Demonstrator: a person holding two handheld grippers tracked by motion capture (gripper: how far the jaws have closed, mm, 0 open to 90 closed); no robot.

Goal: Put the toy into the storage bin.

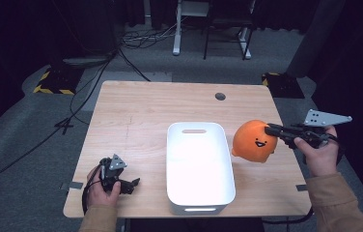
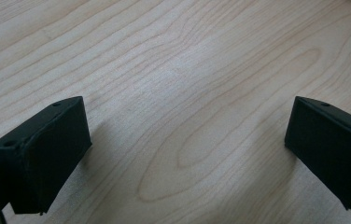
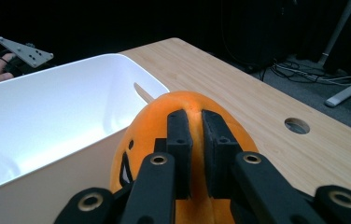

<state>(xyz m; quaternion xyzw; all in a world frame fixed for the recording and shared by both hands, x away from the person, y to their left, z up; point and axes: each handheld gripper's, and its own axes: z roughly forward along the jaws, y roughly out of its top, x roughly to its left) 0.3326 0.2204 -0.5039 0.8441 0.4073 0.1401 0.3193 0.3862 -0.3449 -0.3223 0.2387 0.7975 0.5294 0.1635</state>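
Pinching a fold of the soft, light plush (image 1: 254, 141), the right gripper (image 1: 272, 129) holds it near the desk's (image 1: 136, 111) right edge, beside the bin (image 1: 199, 166); grip adequate. Left gripper (image 1: 130, 185) rests wide, holding nothing.

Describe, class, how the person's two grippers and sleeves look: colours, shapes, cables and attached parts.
Both grippers are black. The left gripper has blocky black jaws and a black cable looping by the wrist. The right gripper carries a grey three-cornered plate dotted with small holes; its linkage shows brass-coloured pivots. Both sleeves are tan.
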